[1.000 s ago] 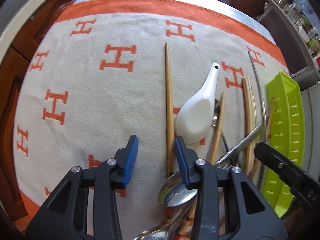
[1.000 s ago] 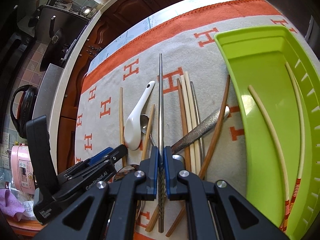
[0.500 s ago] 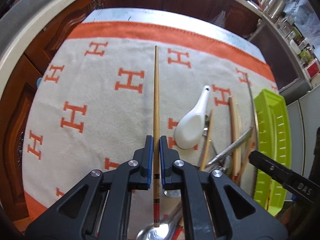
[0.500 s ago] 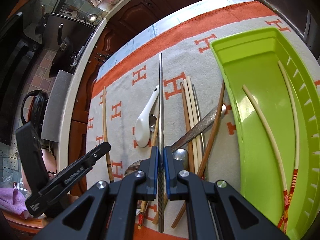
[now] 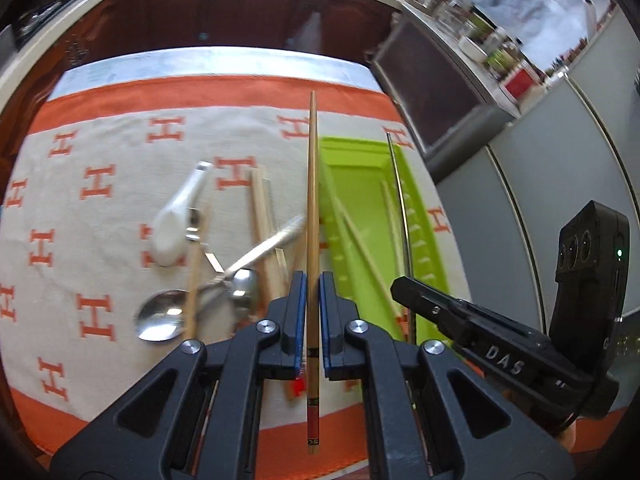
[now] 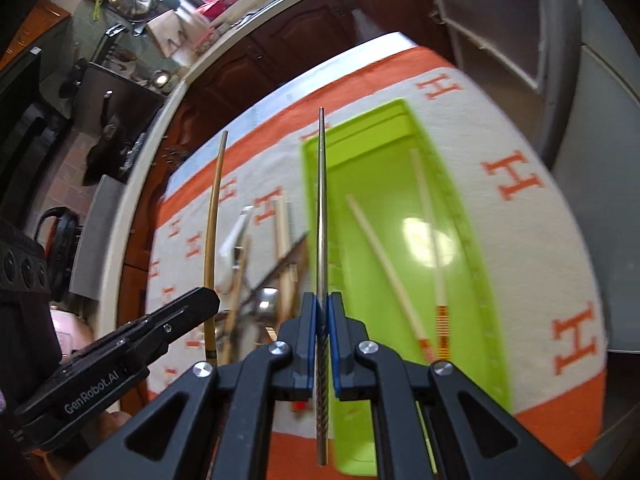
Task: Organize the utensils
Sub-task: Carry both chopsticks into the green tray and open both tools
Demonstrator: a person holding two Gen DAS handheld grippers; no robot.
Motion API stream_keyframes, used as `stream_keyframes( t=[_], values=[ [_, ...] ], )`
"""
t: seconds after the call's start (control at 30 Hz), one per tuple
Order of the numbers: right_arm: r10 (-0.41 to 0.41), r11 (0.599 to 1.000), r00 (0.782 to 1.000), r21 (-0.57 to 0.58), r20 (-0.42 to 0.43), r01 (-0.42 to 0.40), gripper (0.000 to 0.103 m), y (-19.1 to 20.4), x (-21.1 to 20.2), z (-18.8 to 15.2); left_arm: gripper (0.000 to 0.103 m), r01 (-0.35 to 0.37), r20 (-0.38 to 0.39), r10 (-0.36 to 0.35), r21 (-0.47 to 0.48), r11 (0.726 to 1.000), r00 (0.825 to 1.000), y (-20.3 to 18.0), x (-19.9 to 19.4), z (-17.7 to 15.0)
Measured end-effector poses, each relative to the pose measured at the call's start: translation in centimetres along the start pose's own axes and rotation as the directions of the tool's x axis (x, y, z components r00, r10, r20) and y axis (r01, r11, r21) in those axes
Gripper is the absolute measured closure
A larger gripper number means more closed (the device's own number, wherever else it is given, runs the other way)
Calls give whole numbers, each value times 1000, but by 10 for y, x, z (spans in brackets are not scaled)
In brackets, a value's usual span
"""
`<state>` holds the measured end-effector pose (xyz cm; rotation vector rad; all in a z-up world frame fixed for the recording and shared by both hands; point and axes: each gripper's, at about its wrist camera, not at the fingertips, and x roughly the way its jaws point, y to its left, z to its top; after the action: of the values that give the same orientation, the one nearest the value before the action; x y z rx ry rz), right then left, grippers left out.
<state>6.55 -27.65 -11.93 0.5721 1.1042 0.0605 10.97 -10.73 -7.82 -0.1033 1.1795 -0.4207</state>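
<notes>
The wooden chopstick (image 5: 312,216) is clamped in the left fingers (image 5: 312,300), its length along them. The green tray (image 5: 360,216) lies just right of these fingers; the right fingers (image 6: 322,320), clamped on the metal chopstick (image 6: 322,216), hang over the tray's left edge.

cloth (image 5: 120,152): cream, scattered with orange H letters, broad orange border
tray (image 6: 372,160): bright lime green
wooden chopstick (image 5: 312,208): tan, with red, green and black bands near its butt end
metal chopstick (image 6: 322,216): silver-grey, spiral-grooved at the thick end
soup spoon (image 5: 176,220): plain white
metal spoon (image 5: 160,316): shiny silver
chopsticks in tray (image 6: 430,240): pale cream, red-striped ends
left tool (image 5: 312,304): black, blue pads
right tool (image 6: 322,328): black, blue pads
cabinets (image 5: 240,8): dark reddish brown
</notes>
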Motion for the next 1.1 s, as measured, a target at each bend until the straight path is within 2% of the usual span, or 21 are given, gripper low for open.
stream_keyframes(
  t=[0.23,0.33,0.5,0.57,0.6,0.8,0.87,1.1],
  values=[
    [-136,990,991,-38,-18,135,97,-23,9,-6,99,45,-38,-44,40,998,998,-58,39,-3],
    [-181,982,983,-52,-27,180,97,-27,13,-9,99,50,-55,-48,36,998,997,-66,53,-4],
    [-184,983,982,-30,-36,183,96,-32,16,-10,99,32,-95,-27,49,998,995,-62,70,-8],
    [-188,982,982,-40,-32,187,90,-29,15,-12,97,25,-109,-17,68,997,994,-62,71,-11],
    [-184,982,982,-41,-31,183,89,-28,14,-13,94,21,-110,-14,65,998,994,-61,70,-12],
    [-179,982,984,-64,-8,178,88,-16,5,-19,75,-26,-55,30,85,996,998,-46,42,-17],
    [-168,983,986,-79,1,168,88,-8,0,-22,71,-44,-25,47,86,995,999,-38,31,-19],
    [-129,982,991,-137,18,131,88,23,-5,-30,69,-137,96,128,87,987,987,-7,-9,-33]
  ],
)
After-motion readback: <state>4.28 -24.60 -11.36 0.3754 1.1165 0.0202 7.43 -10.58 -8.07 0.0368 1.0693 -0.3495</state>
